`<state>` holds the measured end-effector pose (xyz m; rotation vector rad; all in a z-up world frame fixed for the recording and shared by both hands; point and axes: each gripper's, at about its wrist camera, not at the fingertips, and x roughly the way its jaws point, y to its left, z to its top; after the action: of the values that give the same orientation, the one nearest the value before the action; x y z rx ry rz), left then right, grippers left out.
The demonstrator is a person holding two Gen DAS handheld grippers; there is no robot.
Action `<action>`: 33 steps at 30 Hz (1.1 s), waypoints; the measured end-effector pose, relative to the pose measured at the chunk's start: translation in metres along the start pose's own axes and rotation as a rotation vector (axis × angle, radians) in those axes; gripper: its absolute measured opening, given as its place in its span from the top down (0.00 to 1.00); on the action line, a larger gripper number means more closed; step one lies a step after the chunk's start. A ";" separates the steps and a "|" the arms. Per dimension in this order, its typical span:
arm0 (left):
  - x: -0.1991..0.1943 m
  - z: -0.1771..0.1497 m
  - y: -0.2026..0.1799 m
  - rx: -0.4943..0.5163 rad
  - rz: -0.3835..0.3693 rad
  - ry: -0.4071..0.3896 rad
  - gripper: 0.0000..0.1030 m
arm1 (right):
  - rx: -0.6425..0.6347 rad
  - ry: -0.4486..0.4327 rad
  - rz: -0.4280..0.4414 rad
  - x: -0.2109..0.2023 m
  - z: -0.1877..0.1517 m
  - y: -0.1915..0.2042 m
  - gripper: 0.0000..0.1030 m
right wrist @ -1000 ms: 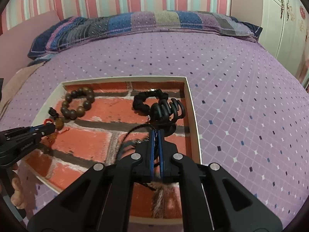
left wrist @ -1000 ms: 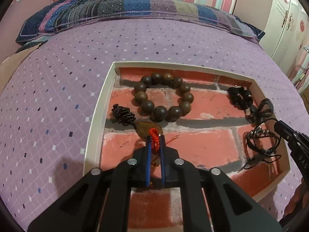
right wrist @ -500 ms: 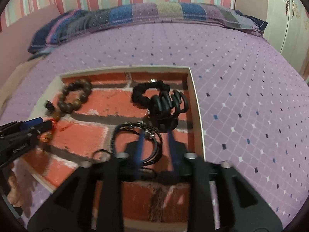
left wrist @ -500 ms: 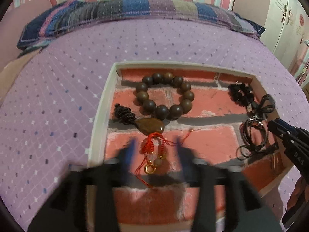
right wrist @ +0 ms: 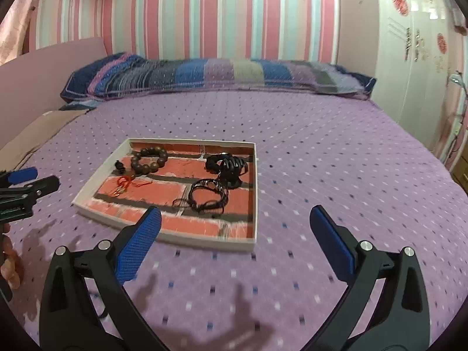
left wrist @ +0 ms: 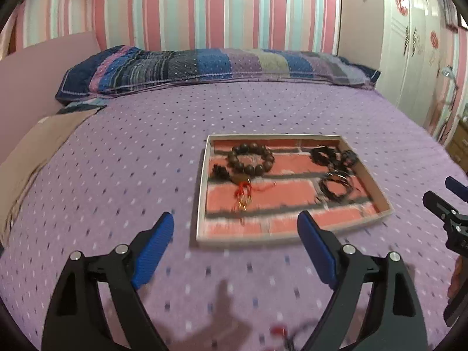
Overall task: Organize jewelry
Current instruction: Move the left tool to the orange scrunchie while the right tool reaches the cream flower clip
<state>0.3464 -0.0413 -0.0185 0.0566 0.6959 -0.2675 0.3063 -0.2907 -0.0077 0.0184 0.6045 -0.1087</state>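
Observation:
A white-rimmed tray (left wrist: 201,199) lined with a red brick print lies on the purple bedspread. It holds a brown bead bracelet (left wrist: 251,159), a red cord charm (left wrist: 242,193), a black cord bracelet (left wrist: 336,187) and a black hair claw (right wrist: 232,169) beside a scrunchie (right wrist: 213,162). My left gripper (left wrist: 235,219) hovers short of the tray's near edge, jaws opening, with nothing between them. Off the tray's near right corner (right wrist: 254,193), my right gripper (right wrist: 235,213) also has its jaws opening and empty. Each gripper shows at the edge of the other's view.
A striped bolster pillow (left wrist: 204,67) runs along the head of the bed under the pink striped wall. A tan cloth (left wrist: 35,146) lies at the bed's left side. White wardrobe doors (right wrist: 415,58) stand to the right. A hand (right wrist: 8,266) shows at the lower left.
The left gripper let go of the red cord charm and the right let go of the black cord bracelet. Both opened wide and drew back and up from the tray.

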 end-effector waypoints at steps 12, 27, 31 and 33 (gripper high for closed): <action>-0.119 -0.106 0.029 -0.030 0.182 -0.100 0.04 | 0.044 -0.045 -0.108 -0.101 -0.066 0.005 0.04; -0.148 -0.173 0.055 -0.033 0.255 -0.071 0.04 | 0.066 0.055 -0.079 -0.127 -0.141 0.025 0.04; -0.145 -0.186 0.064 -0.047 0.243 -0.057 0.04 | 0.056 0.072 -0.075 -0.126 -0.160 0.035 0.04; -0.141 -0.190 0.069 -0.051 0.239 -0.046 0.04 | 0.057 0.077 -0.072 -0.126 -0.167 0.041 0.04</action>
<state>0.1418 0.0840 -0.0770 0.0837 0.6433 -0.0217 0.1134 -0.2300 -0.0742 0.0562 0.6789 -0.1960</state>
